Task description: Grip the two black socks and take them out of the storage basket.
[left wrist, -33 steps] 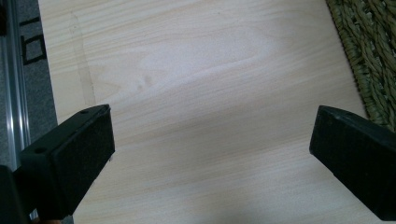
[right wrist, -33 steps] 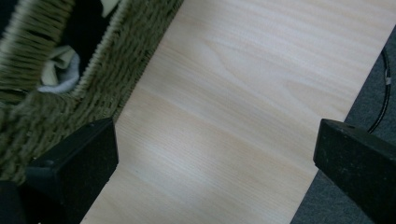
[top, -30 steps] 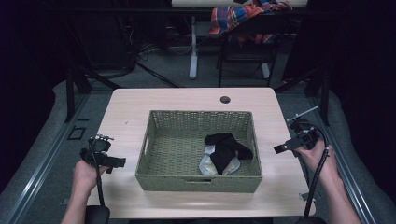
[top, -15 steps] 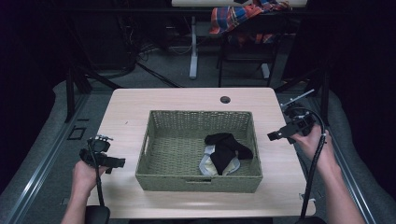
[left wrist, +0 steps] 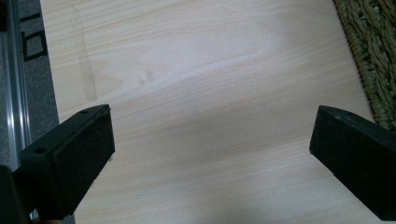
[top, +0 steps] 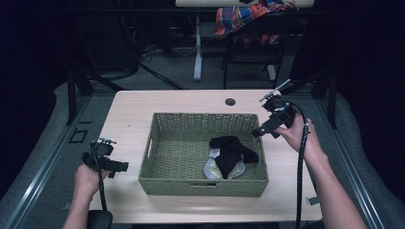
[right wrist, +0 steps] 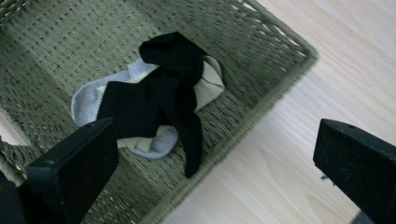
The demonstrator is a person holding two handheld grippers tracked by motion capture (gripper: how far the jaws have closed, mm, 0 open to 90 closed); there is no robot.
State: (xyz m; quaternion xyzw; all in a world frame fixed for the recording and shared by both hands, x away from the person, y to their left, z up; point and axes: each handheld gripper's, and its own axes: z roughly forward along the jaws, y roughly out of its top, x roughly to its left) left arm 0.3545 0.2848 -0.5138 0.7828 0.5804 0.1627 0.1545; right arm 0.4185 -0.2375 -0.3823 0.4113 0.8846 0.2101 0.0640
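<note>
Hovering over the basket's point(top: 203, 186) right rim: right gripper point(top: 258, 132), jaws wide apart and holding nothing, aimed down at the socks point(right wrist: 154, 93). Lying heaped in the basket's right half, those socks (black one draped over grey and cream ones), touching the woven floor. Resting low near the table's point(top: 129, 114) left edge, well apart from the basket: left gripper point(top: 125, 166), jaws likewise spread wide over bare wood.
</note>
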